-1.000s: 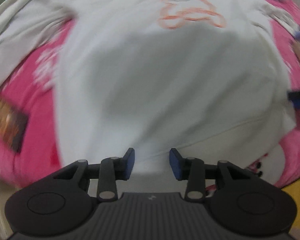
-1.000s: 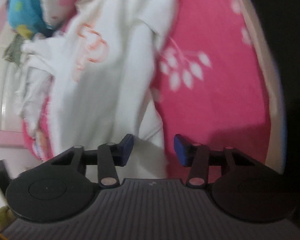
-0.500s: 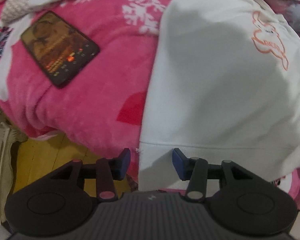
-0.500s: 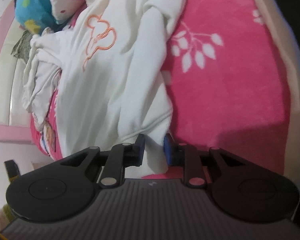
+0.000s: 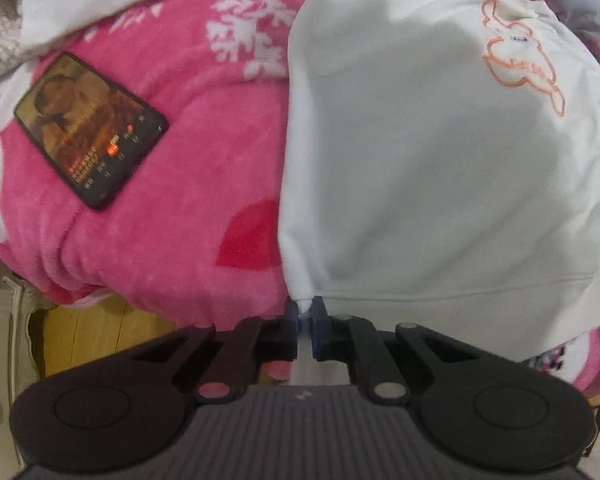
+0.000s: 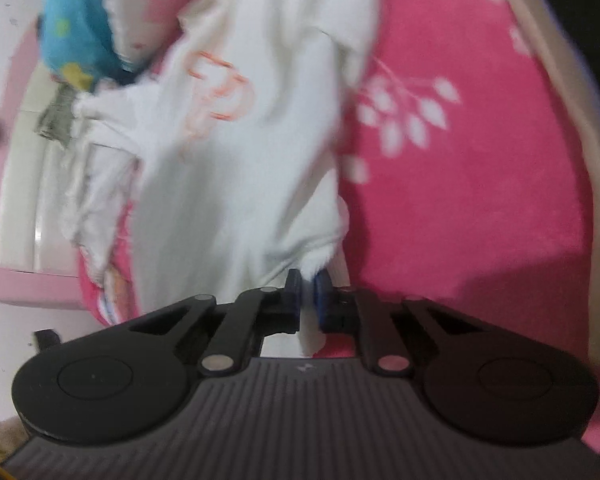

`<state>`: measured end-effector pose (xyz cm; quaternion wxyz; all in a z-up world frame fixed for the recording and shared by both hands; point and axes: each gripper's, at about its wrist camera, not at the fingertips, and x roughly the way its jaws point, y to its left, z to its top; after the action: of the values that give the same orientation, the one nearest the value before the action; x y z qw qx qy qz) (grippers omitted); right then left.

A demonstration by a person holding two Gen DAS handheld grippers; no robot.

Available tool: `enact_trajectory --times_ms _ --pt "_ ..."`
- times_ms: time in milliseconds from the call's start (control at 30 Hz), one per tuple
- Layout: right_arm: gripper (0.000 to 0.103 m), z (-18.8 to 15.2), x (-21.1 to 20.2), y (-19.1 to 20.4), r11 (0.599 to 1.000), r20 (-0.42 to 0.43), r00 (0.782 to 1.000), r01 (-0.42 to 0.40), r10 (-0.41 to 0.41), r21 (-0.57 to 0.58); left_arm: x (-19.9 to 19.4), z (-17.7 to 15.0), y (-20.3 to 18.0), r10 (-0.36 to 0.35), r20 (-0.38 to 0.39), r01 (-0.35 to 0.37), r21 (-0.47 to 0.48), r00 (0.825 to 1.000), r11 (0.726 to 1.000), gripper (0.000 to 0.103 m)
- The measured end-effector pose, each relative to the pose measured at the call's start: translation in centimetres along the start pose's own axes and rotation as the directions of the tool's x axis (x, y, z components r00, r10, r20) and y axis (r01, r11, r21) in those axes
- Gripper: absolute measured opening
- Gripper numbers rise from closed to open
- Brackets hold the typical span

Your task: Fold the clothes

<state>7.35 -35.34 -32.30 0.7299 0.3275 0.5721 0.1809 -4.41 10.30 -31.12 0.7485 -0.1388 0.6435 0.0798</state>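
A white sweatshirt with an orange outline print lies spread on a pink blanket. My left gripper points straight down at the shirt's near left hem corner. Its jaws are closing, and the blue pads pinch that corner of cloth. In the right wrist view the same sweatshirt stretches away from me. My right gripper has its jaws closing on a bunched hem corner, with white fabric squeezed between the pads and lifted off the blanket.
A lit phone lies on the blanket left of the shirt. Yellow wooden floor shows below the bed edge. More crumpled white clothes and a blue cloth sit at the far left.
My left gripper slid to the sweatshirt's left hem corner and closed on it. The right gripper's jaws narrowed onto the other corner and rose, pulling the fabric up.
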Motion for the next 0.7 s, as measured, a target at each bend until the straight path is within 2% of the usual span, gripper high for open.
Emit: enact_trajectory --times_ms 67,133,200,233,333,400,500,600,700 --pt "0.005 -0.7 -2.6 2.9 0.999 0.041 0.998 -0.039 0.040 -0.015 -1.5 0.3 0.3 -0.006 0.010 0.007 -0.021 1.000 1.000 0.006" --pt "0.005 -1.7 -4.4 4.4 0.999 0.056 0.998 -0.038 0.038 -0.001 -2.4 0.6 0.9 -0.006 0.016 0.007 -0.039 1.000 0.999 0.006" --pt "0.005 -3.3 -4.8 3.6 0.996 0.036 0.999 -0.003 -0.001 0.087 -2.7 0.8 1.4 0.003 0.007 -0.003 -0.039 1.000 0.999 0.005" --pt "0.005 -4.3 -4.3 2.5 0.990 0.004 0.999 0.033 -0.034 0.140 -2.7 0.9 1.6 0.006 0.000 -0.006 -0.035 1.000 0.999 0.005" --pt "0.005 -6.0 -3.8 0.8 0.965 -0.021 0.997 0.079 -0.076 0.252 -2.8 1.5 1.0 0.010 -0.018 -0.010 0.007 1.000 1.000 0.006" --pt "0.005 -6.0 -4.2 1.5 0.968 0.015 0.996 0.079 -0.085 0.238 -2.7 1.9 0.0 0.018 -0.019 -0.017 0.055 1.000 0.998 0.006" --pt "0.005 -6.0 -4.4 1.6 0.962 0.012 0.991 0.124 -0.131 0.244 -2.2 2.2 -0.8 0.020 -0.052 -0.016 0.085 0.998 0.996 0.006" --pt "0.005 -5.6 -4.7 3.2 0.973 0.023 0.990 0.130 -0.136 0.193 -2.4 1.8 -1.6 0.044 -0.066 -0.034 0.147 0.997 0.989 0.005" --pt "0.005 -5.5 -3.4 3.3 0.968 -0.026 0.978 0.210 -0.208 0.135 -1.7 1.6 -2.1 0.064 -0.088 -0.047 0.184 0.994 0.982 0.006"
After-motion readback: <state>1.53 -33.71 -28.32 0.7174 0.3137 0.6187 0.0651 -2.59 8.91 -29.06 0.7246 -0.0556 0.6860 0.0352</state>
